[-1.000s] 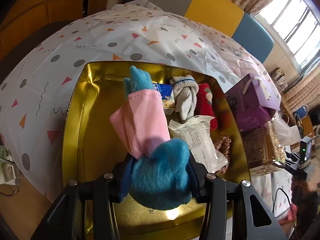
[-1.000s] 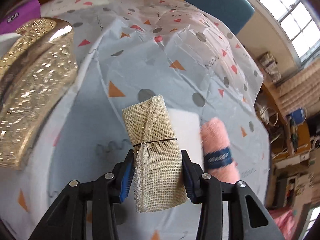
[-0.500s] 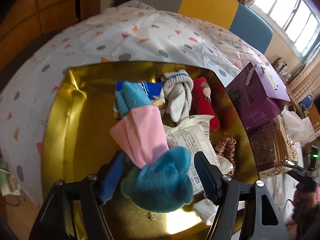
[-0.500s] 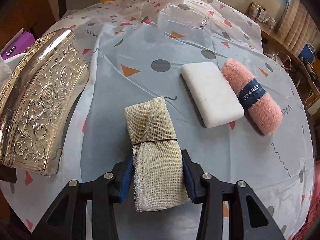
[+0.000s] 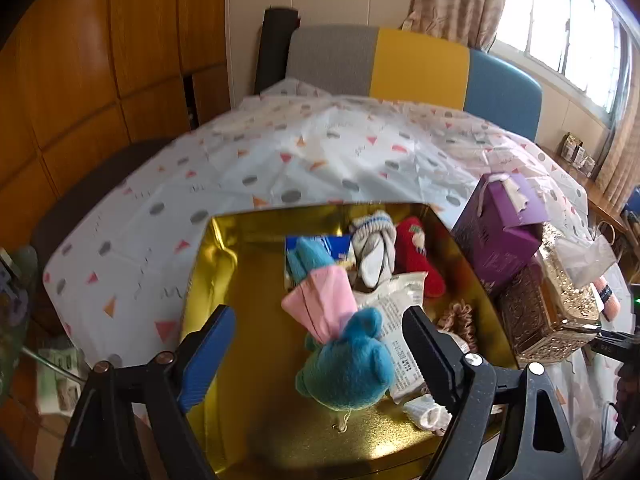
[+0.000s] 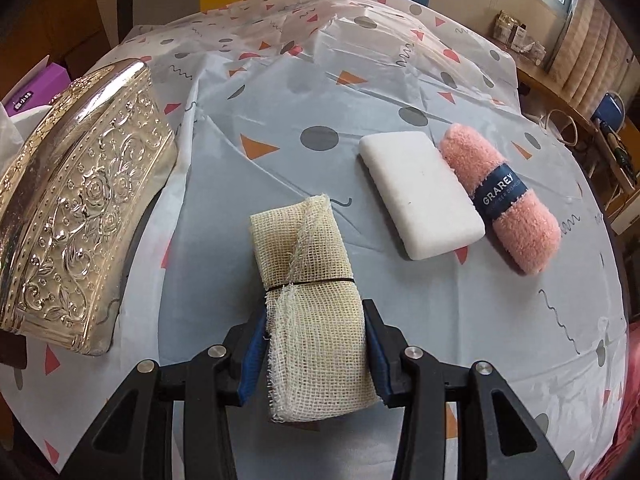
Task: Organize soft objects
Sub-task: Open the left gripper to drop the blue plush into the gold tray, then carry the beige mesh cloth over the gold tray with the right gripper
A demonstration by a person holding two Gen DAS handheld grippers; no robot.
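Note:
In the left wrist view a blue plush toy in a pink dress (image 5: 340, 344) lies in the gold tin (image 5: 216, 264). My left gripper (image 5: 316, 340) hangs over it with its jaws opening, the pads well off the toy. Behind the toy lie a grey sock bundle (image 5: 374, 246), a red sock (image 5: 420, 256) and a printed packet (image 5: 400, 312). In the right wrist view my right gripper (image 6: 316, 340) is shut on a folded cream mesh cloth (image 6: 308, 264) tied with a black band. A white sponge (image 6: 420, 192) and a pink fluffy roll (image 6: 504, 196) lie on the tablecloth to the right.
A purple box (image 5: 500, 232) and an embossed gold box (image 5: 548, 312) stand right of the tin. That embossed metal box (image 6: 68, 208) fills the left of the right wrist view. A grey, yellow and blue bench back (image 5: 400, 60) stands beyond the patterned tablecloth (image 5: 280, 160).
My left gripper opened and let go of the blue plush toy, which now lies in the tin, and the gripper rose and pulled back. The right gripper rolled, still gripping the mesh cloth.

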